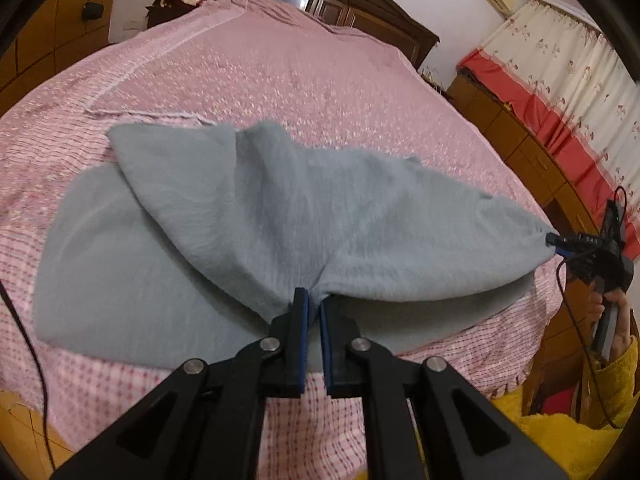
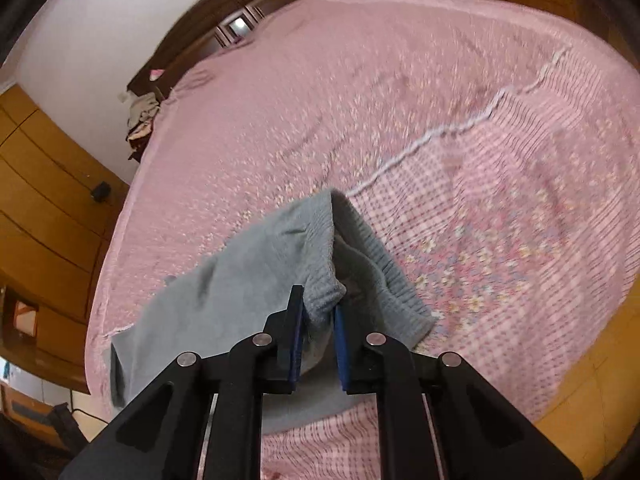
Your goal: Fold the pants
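- Left wrist view: the left gripper (image 1: 314,300) has its jaws pinching a gathered edge of the grey pants (image 1: 240,216) at 6 o'clock. The pants lie across the pink bedspread (image 1: 280,60), one layer lifted over another still flat.
- At 3 o'clock the right gripper (image 1: 560,240) pinches the far end of that lifted edge.
- Right wrist view: the right gripper (image 2: 320,312) jaws clamp the ribbed waistband (image 2: 320,296) at 6 o'clock.
- Judgement: the first fold is under way, not yet laid down; further folds remain.

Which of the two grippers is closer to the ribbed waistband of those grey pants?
Right. The right gripper is clamped on the ribbed waistband itself; the left gripper pinches the pants further along the fabric, away from it.
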Demonstrator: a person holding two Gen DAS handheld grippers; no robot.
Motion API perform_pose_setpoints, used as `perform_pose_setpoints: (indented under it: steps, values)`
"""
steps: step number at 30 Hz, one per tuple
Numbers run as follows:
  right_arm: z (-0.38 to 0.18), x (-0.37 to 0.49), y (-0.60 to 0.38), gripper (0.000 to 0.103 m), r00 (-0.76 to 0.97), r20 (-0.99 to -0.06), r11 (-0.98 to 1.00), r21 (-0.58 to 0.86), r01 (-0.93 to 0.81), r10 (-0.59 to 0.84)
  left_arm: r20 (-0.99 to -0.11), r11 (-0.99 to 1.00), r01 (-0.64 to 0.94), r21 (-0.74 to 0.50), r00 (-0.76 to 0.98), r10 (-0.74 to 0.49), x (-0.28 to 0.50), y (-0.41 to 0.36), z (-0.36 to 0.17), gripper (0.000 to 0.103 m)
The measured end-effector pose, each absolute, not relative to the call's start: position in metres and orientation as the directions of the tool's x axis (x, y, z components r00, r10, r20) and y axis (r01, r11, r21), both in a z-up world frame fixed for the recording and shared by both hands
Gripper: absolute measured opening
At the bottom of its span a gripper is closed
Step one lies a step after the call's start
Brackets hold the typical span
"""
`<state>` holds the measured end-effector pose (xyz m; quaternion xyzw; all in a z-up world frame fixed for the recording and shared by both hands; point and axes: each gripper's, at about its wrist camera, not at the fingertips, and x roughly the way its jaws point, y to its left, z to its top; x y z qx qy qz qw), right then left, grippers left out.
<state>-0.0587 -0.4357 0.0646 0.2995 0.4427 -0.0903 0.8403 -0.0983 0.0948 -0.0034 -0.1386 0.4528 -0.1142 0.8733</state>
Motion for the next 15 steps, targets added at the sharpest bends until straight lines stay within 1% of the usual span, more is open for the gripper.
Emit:
perform_pose_setpoints:
  steps: [5, 9, 12, 15]
  values:
    - [0.053, -0.062, -0.436, 0.015, 0.566, -0.816, 0.802, 0.412, 0.431, 0.115, -0.768, 0.938, 0.083, -0.337, 0.553, -0.325, -0.114, 0.091, 0.002, 0.006]
    - [0.030, -0.064, -0.440, 0.015, 0.536, -0.835, 0.788, 0.408, 0.461, 0.119, -0.797, 0.948, 0.080, -0.309, 0.522, -0.304, -0.116, 0.085, -0.012, 0.006]
    - [0.014, -0.060, -0.435, 0.015, 0.491, -0.866, 0.816, 0.346, 0.463, 0.088, -0.815, 0.945, 0.057, -0.322, 0.491, -0.307, -0.110, 0.087, -0.025, 0.007]
    - [0.008, -0.058, -0.428, 0.015, 0.458, -0.887, 0.858, 0.275, 0.433, 0.054, -0.815, 0.934, 0.046, -0.354, 0.475, -0.332, -0.107, 0.092, -0.025, 0.009]
